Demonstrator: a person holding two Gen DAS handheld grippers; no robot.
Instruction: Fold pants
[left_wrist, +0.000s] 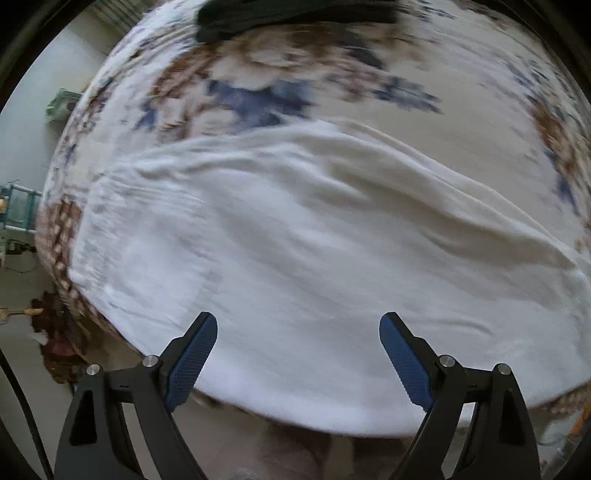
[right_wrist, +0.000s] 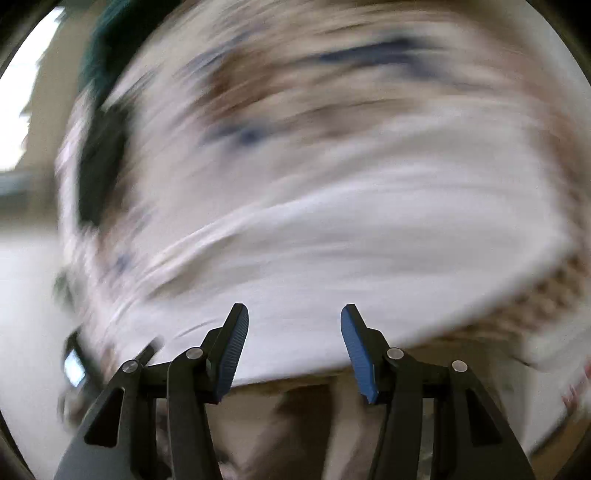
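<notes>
White pants (left_wrist: 295, 258) lie spread across a bed with a floral cover (left_wrist: 258, 92), wrinkled, reaching the near edge. My left gripper (left_wrist: 298, 323) hangs over the pants near that edge, pointing steeply down; its blue-padded fingers (left_wrist: 192, 362) stand wide open with nothing between them. In the right wrist view the picture is smeared by motion. The white pants (right_wrist: 351, 266) show as a pale band, and my right gripper (right_wrist: 294, 315) stands over their near edge, partly open, with no cloth between its pads.
A dark garment (left_wrist: 280, 14) lies at the far side of the bed. The bed's left edge drops to a pale floor (left_wrist: 22, 147) with green furniture (left_wrist: 18, 210) and brownish clutter (left_wrist: 55, 332). A dark patch (right_wrist: 99, 166) sits left in the right wrist view.
</notes>
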